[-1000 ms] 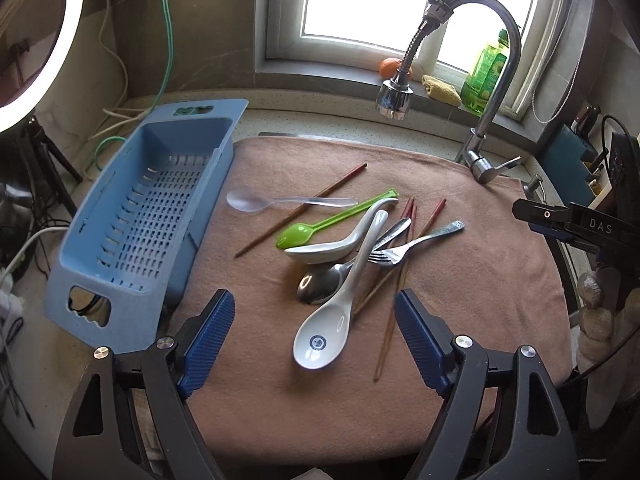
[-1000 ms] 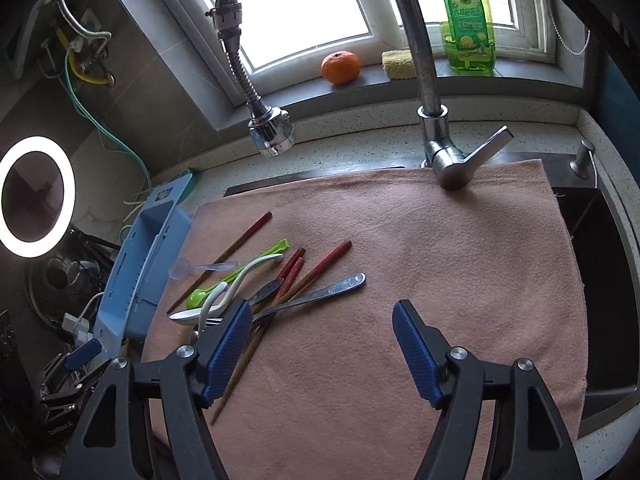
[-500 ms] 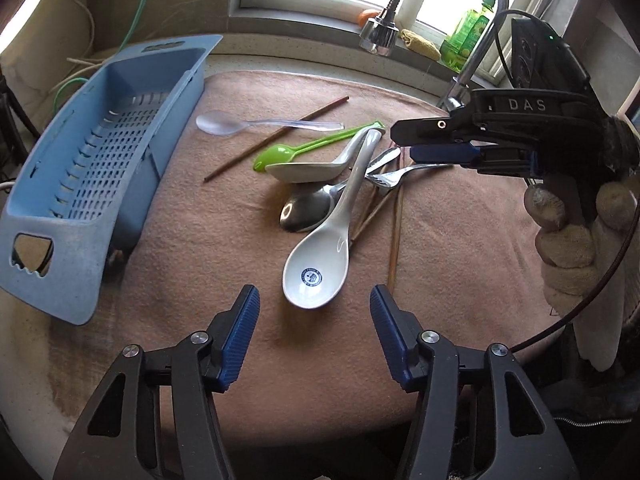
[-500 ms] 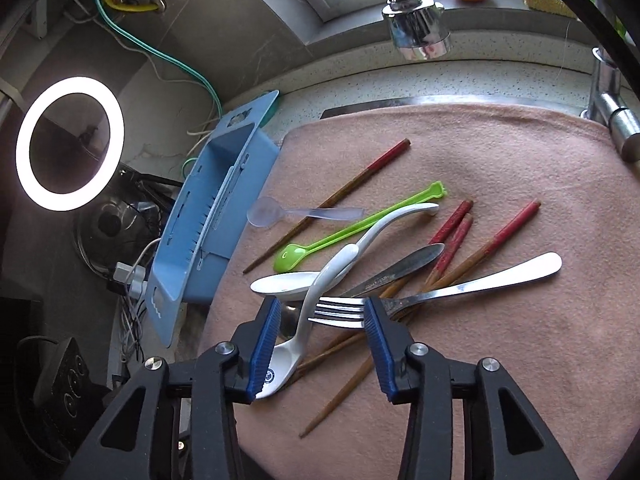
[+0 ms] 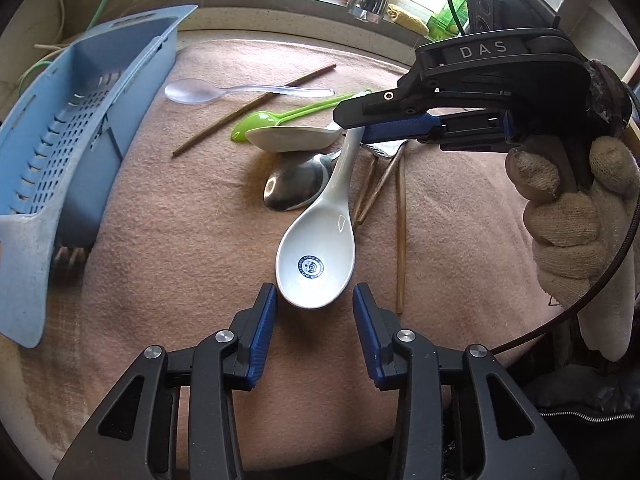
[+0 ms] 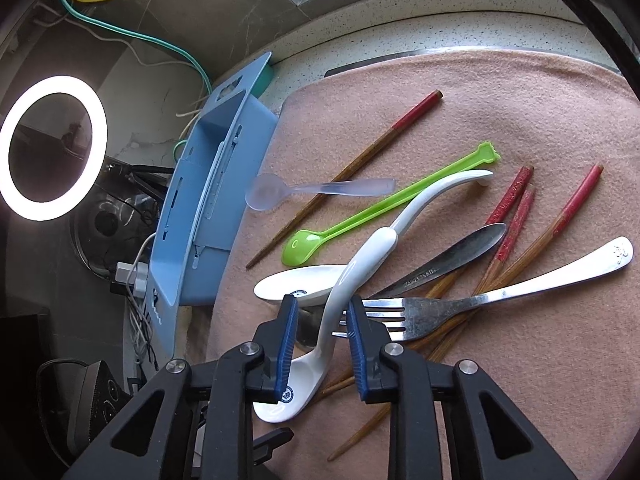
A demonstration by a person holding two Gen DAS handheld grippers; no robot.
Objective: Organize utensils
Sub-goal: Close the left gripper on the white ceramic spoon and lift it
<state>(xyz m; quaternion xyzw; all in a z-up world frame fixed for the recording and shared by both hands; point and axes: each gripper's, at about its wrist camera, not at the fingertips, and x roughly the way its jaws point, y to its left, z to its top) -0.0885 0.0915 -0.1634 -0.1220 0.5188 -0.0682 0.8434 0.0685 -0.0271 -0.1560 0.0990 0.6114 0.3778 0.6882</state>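
My left gripper (image 5: pixel 314 306) points down at the pink towel (image 5: pixel 168 264), and the rounded bowl of the glossy white ceramic soup spoon (image 5: pixel 318 258) lies just ahead of its blue pads. The jaws are closing, and the bowl's near edge sits in the gap between the tips, not yet pinched. A small round blue stamp marks the inside of that bowl, and the long curved handle runs up and away over the pile.

My right gripper (image 6: pixel 322 320) straddles that same handle higher up, its jaws also closing; the white stem passes between the blue pads (image 6: pixel 288 336), and I cannot tell whether they press on it yet. In the left view my gloved right hand (image 5: pixel 576 216) holds this tool over the heap.

Under the handle lie a second white ceramic spoon (image 6: pixel 298 282), a steel tablespoon (image 5: pixel 298 184) and a steel fork (image 6: pixel 480 300) whose tines reach the right pad. A slim lime-green plastic spoon (image 6: pixel 384 204), a clear plastic spoon (image 6: pixel 316 190) and several red-tipped wooden chopsticks (image 6: pixel 520 220) spread across the towel behind them. The perforated blue plastic drainer basket (image 5: pixel 60 128) sits at the towel's left edge, apart from the utensils.
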